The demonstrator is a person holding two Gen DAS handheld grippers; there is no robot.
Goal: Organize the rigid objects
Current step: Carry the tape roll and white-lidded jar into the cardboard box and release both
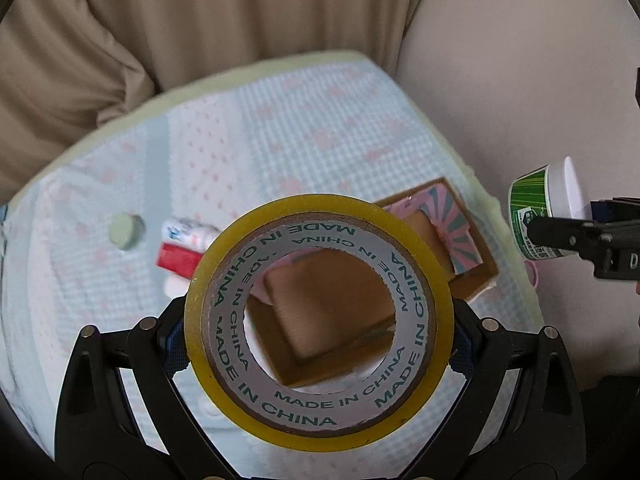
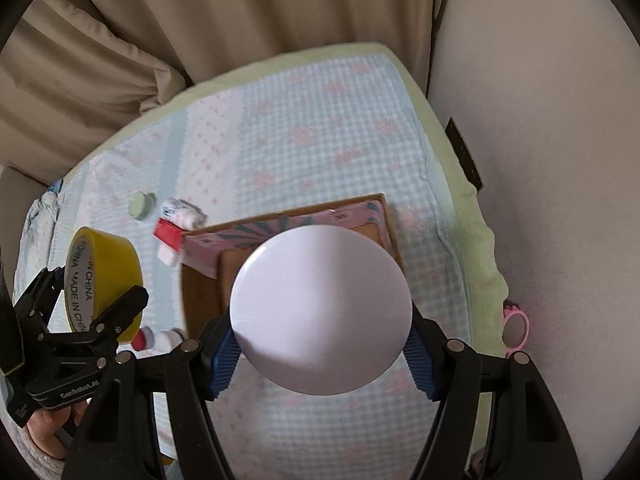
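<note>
My left gripper is shut on a yellow tape roll, held upright above the bed; it also shows in the right wrist view. My right gripper is shut on a green jar with a white lid, which also shows in the left wrist view. Both are held above an open cardboard box with pink lining, seen through the roll in the left wrist view.
On the checked blue sheet lie a pale green disc, a white tube, a red box and a small red-capped bottle. A pink ring hangs at the bed's right edge. Curtains stand behind, a wall at right.
</note>
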